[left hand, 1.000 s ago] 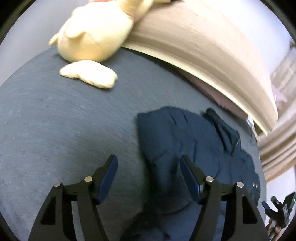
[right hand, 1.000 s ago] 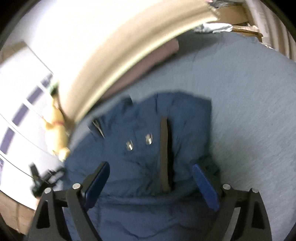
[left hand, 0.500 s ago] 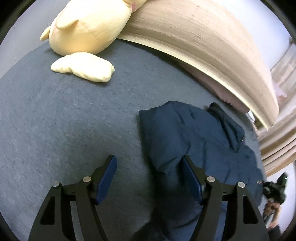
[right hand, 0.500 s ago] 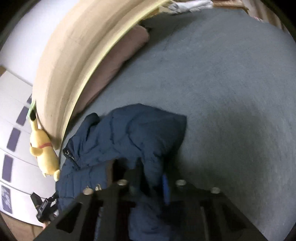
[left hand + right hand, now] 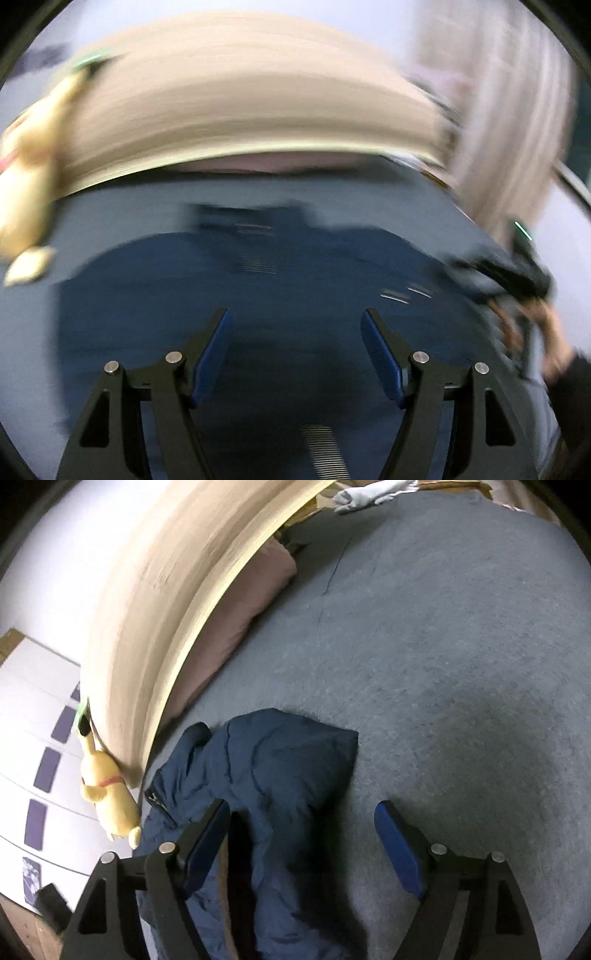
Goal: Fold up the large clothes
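The dark blue jacket (image 5: 266, 786) lies crumpled on the grey bedspread (image 5: 443, 664) near the beige headboard (image 5: 155, 602), while the right gripper (image 5: 301, 834) hovers above its edge with jaws opening and pressing nothing, and the left gripper (image 5: 295, 347) hangs over it with jaws apart and empty.

A dark navy padded jacket (image 5: 273, 775) lies on a grey-blue bed cover (image 5: 443, 664). In the right wrist view it is partly folded: one quilted panel is turned over the rest, its squared corner pointing out onto the bare cover. The collar end, with a zip showing beside it, points toward the headboard (image 5: 155, 602). The fabric is puffy and creased. In the left wrist view the jacket (image 5: 184, 280) is heavily blurred, a broad navy mass spread across the cover.
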`<state>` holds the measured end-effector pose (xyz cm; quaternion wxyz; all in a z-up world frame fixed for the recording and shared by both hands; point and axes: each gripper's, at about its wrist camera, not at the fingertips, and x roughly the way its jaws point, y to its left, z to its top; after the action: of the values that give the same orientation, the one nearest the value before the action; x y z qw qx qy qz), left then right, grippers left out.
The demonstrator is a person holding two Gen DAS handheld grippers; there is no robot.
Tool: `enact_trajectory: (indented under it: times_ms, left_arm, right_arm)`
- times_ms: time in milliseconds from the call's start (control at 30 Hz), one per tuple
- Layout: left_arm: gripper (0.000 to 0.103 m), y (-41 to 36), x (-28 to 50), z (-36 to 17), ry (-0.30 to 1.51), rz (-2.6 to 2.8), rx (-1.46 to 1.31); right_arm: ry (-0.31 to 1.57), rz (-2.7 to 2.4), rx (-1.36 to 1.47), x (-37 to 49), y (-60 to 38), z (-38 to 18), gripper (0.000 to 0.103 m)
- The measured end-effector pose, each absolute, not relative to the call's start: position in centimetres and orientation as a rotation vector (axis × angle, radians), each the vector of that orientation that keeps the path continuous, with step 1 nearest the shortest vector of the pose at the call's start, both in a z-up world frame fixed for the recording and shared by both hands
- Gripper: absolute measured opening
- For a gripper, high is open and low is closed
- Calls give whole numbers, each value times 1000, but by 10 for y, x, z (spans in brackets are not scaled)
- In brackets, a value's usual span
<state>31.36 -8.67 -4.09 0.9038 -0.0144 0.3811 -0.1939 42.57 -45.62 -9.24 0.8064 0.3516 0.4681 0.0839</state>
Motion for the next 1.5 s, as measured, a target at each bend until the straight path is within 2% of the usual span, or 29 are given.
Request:
enact_trajectory:
  times_ms: [100, 133, 167, 200, 233, 267, 400, 500, 600, 633, 667, 700, 833, 1033, 1300, 1500]
  left_arm:
    - [72, -156, 314, -60, 821, -452, 48]
    - [72, -176, 317, -70, 840, -465, 76]
    - [72, -188, 316, -77, 860, -465, 95]
    - [72, -201, 320, -90, 898, -452, 125]
    - [72, -209, 323, -101, 927, -424, 151]
    - [72, -211, 324, -106, 934, -418, 154]
    - [72, -209, 322, -121, 953, -430, 185]
    - [73, -208, 320, -122, 962, -434, 206]
    - [73, -202, 323, -119, 966, -437, 172]
    - [73, -202, 322, -115, 956, -441, 166]
    - [73, -201, 321, -114, 952, -444, 156]
    - [73, -197, 319, -107, 949, -447, 122]
    - [73, -169, 305, -76, 936, -399, 2]
    - [77, -94, 275, -46, 867, -189, 28]
    - [77, 0, 214, -52, 909, -24, 53]
    - [77, 46, 153, -56, 917, 18, 31]
  right_arm:
    - [1022, 181, 742, 435, -454, -99, 80]
    - [1022, 184, 736, 437, -454, -99, 74]
    - [1027, 192, 723, 439, -454, -99, 53]
    - [1046, 207, 707, 445, -449, -101, 39]
    - [1059, 216, 676, 446, -448, -100, 31]
    - [1043, 226, 618, 445, -447, -92, 19]
    - [1018, 173, 475, 448, -433, -82, 13]
    - [1047, 143, 506, 449, -433, -97, 14]
    - [1027, 143, 541, 443, -440, -87, 28]
    - [1014, 127, 540, 437, -444, -80, 47]
    - [999, 108, 549, 430, -449, -72, 78]
    - [973, 91, 565, 421, -454, -65, 84]
    - [906, 57, 505, 387, -457, -32, 84]
    - [872, 80, 398, 337, -418, -2, 84]
    - [921, 143, 388, 247, -384, -1, 84]
    - [943, 91, 374, 166, -394, -9, 84]
